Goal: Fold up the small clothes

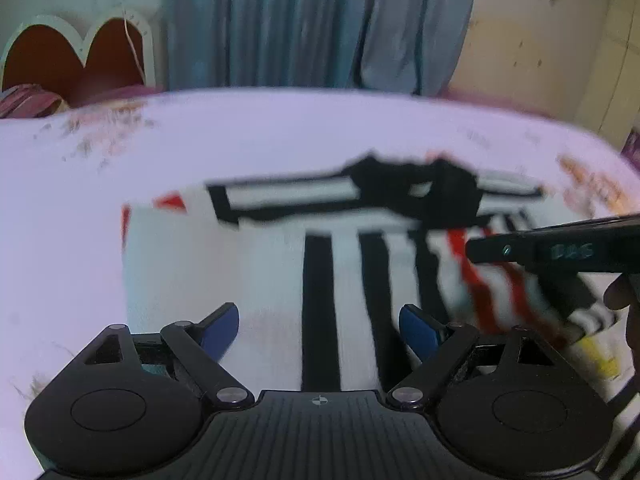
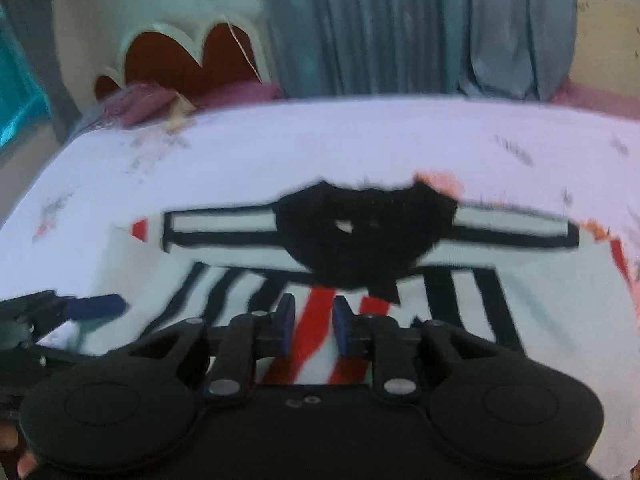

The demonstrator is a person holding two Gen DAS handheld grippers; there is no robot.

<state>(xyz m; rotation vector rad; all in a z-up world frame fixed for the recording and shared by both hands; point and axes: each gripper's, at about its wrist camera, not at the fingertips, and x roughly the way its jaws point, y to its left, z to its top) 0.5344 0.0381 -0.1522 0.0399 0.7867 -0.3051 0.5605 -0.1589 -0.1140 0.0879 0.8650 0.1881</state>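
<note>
1. Left wrist view: striped shirt (image 1: 280,264) spread flat on the bed (image 1: 60,208), white with black stripes, black collar at the far edge.
2. Left gripper (image 1: 319,330) low over the near part of the shirt, blue fingers (image 1: 222,330) spread wide, a black stripe running between them, nothing gripped.
3. Right gripper (image 1: 486,250) entering from the right of the shirt, over a lifted, blurred fold with red stripes; finger gap hard to judge here.
4. Right wrist view: shirt (image 2: 540,280) across the bed (image 2: 280,152), collar beyond the fingers.
5. Right gripper (image 2: 314,326) with fingers (image 2: 286,320) narrow, red-striped cloth between them; contact too blurred to tell.
6. Left gripper (image 2: 96,306) at the shirt's left edge.
</note>
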